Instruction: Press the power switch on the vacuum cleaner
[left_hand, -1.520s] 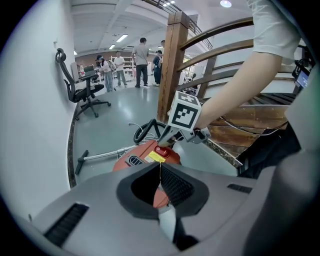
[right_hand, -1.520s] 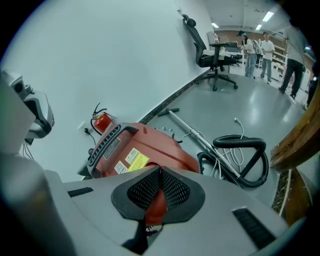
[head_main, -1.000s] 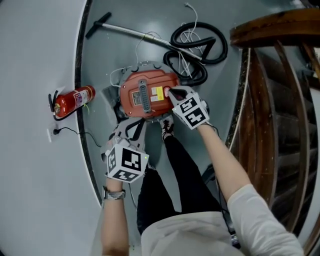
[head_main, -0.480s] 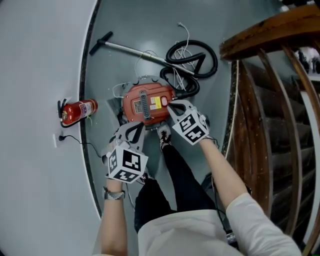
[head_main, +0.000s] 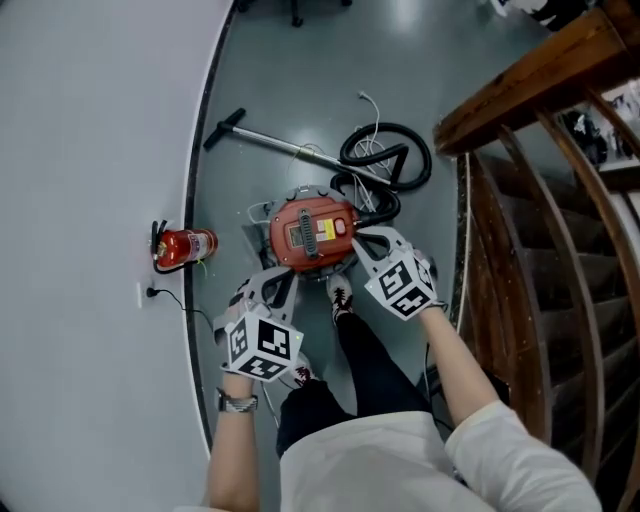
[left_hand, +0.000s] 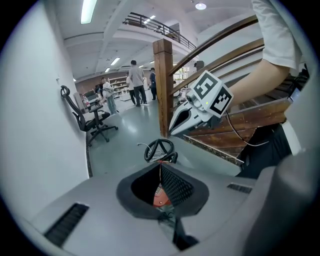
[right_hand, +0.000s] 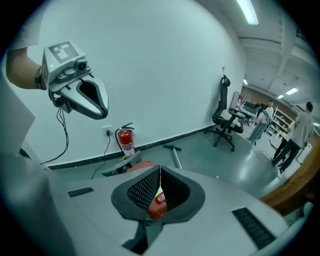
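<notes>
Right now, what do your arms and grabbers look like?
The left hand-held gripper and right hand-held gripper are grey and pointed, each carrying a white cube with black square markers. There's a white short-sleeved shirt and a watch on the left wrist.

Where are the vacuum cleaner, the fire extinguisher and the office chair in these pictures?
vacuum cleaner (head_main: 312, 232), head view, on its orange top cover.
fire extinguisher (head_main: 187, 246), head view, on its red cylinder.
office chair (left_hand: 96, 120), left gripper view, on its seat.

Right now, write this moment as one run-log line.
left gripper: shut, empty | right gripper: shut, empty, near red round vacuum cleaner | red fire extinguisher: standing
</notes>
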